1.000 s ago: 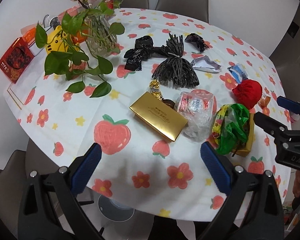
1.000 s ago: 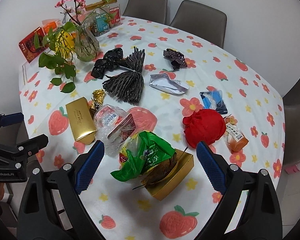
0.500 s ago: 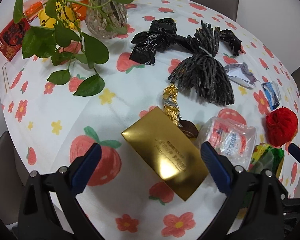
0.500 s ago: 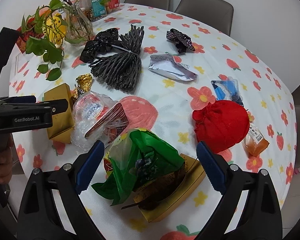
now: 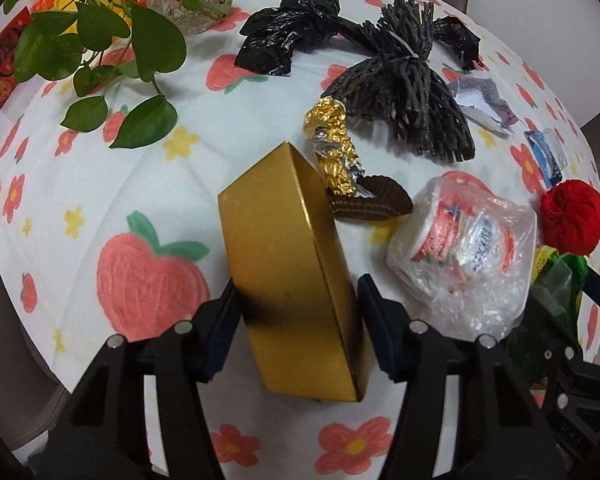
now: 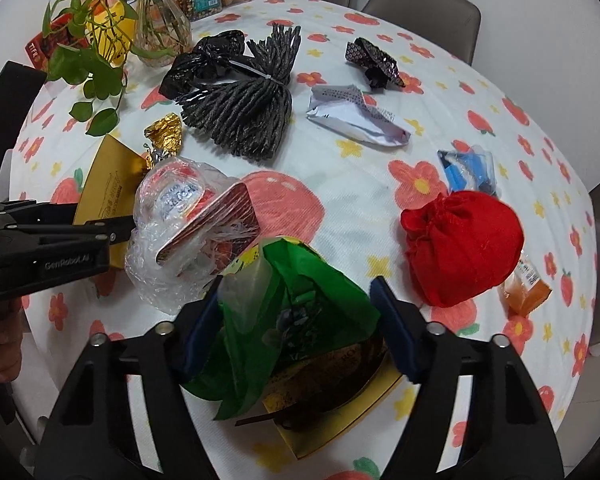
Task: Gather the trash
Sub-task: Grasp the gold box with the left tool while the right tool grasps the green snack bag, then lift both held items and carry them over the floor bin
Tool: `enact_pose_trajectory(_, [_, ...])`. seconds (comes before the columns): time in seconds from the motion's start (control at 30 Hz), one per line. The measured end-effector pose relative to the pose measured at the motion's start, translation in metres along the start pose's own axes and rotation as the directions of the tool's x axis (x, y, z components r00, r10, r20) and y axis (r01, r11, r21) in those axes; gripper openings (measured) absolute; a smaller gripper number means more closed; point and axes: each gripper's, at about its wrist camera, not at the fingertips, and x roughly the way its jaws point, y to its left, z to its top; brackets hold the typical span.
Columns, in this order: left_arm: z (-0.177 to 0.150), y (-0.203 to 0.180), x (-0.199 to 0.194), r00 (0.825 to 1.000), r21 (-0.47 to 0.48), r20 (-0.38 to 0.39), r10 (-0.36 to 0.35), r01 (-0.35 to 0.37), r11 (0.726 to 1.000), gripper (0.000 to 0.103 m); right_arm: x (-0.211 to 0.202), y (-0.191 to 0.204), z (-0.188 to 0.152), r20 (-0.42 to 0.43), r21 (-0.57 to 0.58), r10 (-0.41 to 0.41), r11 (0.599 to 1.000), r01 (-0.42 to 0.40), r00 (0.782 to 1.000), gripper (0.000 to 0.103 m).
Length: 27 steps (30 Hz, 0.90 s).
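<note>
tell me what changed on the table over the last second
Both grippers came down toward the table, their jaws just closing. The left gripper now brackets the flat gold cardboard box, which has tipped up on edge. The right gripper straddles the crumpled green plastic bag on the open gold tray. The red cloth pouch, black fringe bundle and the rest lie as before.

Gold box — glossy card; foil wrapper crinkled, shiny; red pouch — matt cloth.

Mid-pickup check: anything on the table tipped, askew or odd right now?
Yes. The gold box between the left gripper pads is tilted up on one long edge instead of lying flat. The rest is loose trash, as expected.
</note>
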Motion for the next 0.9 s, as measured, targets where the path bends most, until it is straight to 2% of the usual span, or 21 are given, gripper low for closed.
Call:
enact_pose_trajectory(0.23, [-0.022,0.002,-0.012,1.0,0.037,0.003,-0.016,0.016,0.999,0.054,-0.005,-0.005,0.007,0.009,0.036,0.021,0.999,-0.021,1.0,0.047])
enact_pose_trajectory(0.33, [-0.029,0.004,-0.019,1.0,0.05,0.012,-0.017,0.016,0.999,0.054,-0.008,-0.007,0.008,0.012,0.057,0.032,0.998,-0.033,0.999,0.044])
enact_pose_trajectory(0.63, [-0.045,0.006,-0.052,0.998,0.058,0.063,-0.023,0.019,0.998,0.054,-0.035,-0.002,0.006,0.061,0.062,0.039,0.997,-0.042,0.997,0.042])
enact_pose_trajectory(0.77, [-0.059,0.011,-0.071,0.996,0.02,0.093,-0.002,0.001,1.0,0.054,-0.05,0.004,0.003,0.077,0.03,0.071,0.997,-0.073,0.994,0.041])
enact_pose_trajectory(0.9, [-0.08,0.015,-0.09,0.992,-0.052,0.118,0.035,-0.029,0.998,0.054,-0.066,0.016,-0.001,0.093,-0.051,0.121,0.992,-0.117,0.988,0.041])
